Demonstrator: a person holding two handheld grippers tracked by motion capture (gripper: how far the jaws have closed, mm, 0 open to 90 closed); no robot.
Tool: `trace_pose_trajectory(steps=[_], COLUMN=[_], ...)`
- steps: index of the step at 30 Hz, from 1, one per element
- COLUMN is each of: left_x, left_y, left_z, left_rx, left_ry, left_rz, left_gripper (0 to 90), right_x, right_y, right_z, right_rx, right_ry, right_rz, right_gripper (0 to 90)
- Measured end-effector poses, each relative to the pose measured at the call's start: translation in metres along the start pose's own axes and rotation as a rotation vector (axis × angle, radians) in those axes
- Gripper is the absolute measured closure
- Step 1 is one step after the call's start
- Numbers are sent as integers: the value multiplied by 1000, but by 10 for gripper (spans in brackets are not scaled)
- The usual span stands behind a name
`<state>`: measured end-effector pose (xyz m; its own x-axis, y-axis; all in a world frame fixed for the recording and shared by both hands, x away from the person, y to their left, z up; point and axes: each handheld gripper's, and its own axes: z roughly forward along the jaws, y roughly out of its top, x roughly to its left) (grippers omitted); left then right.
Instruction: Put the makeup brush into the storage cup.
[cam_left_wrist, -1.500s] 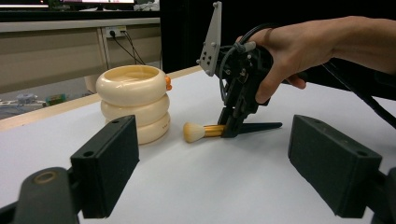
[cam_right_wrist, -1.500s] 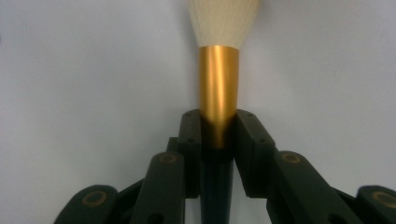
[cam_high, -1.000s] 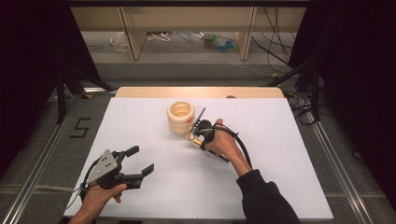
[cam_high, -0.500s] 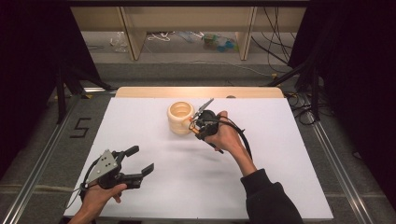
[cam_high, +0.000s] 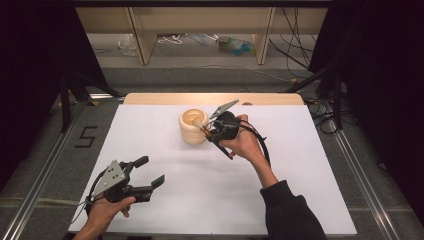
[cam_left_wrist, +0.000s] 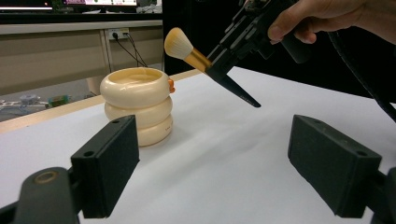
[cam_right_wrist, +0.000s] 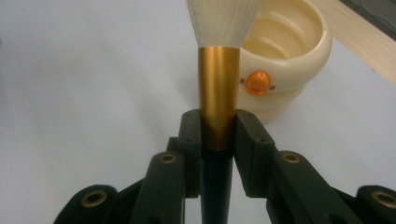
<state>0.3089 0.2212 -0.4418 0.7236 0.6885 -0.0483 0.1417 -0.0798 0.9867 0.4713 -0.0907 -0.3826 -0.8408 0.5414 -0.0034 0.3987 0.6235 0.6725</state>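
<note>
Right now, my grip: my right gripper (cam_right_wrist: 217, 135) has its jaws clamped on a makeup brush (cam_right_wrist: 218, 84), pinching the lower end of the gold ferrule where it meets the black handle.
Brush pose: held in the air, tilted, its pale bristle head up and toward the holder, the pointed black handle end slanting down toward the table (cam_high: 280, 200); in the left gripper view the brush (cam_left_wrist: 196, 58) hangs clear of the white surface.
Brush against holder: the bristle tip sits just beside and above the rim of the cream ringed holder (cam_high: 193, 126); I cannot tell whether it touches.
Holder: a cup of three stacked rounded rings, standing upright on the white table toward its far edge, open mouth up, with a small orange knob (cam_right_wrist: 258, 82) on its side facing my right gripper.
My left gripper (cam_high: 149, 172): it rests low at the near left of the table, well apart from the holder, jaws spread wide with nothing between them.
My right hand (cam_high: 246, 141): it wraps the gripper body just to the right of the holder.
</note>
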Motion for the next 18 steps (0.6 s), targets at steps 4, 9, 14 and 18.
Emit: trace_pose_trajectory(steps=[4, 9, 14, 18], left_x=[0, 0, 0, 0], left_y=[0, 0, 0, 0], left_z=[0, 0, 0, 0], left_rx=[-2, -2, -5, -4], left_ry=[2, 0, -1, -1], left_rz=[-6, -1, -2, -1], left_gripper=[164, 164, 164, 165], right_x=[-3, -6, -9, -13], right_y=[1, 3, 4, 4], right_z=[-4, -12, -20, -25], right_rx=[-55, -141, -232, -284], right_ry=[-2, -12, -33, -58], right_rz=[2, 6, 28, 41], right_gripper=[737, 737, 737, 737])
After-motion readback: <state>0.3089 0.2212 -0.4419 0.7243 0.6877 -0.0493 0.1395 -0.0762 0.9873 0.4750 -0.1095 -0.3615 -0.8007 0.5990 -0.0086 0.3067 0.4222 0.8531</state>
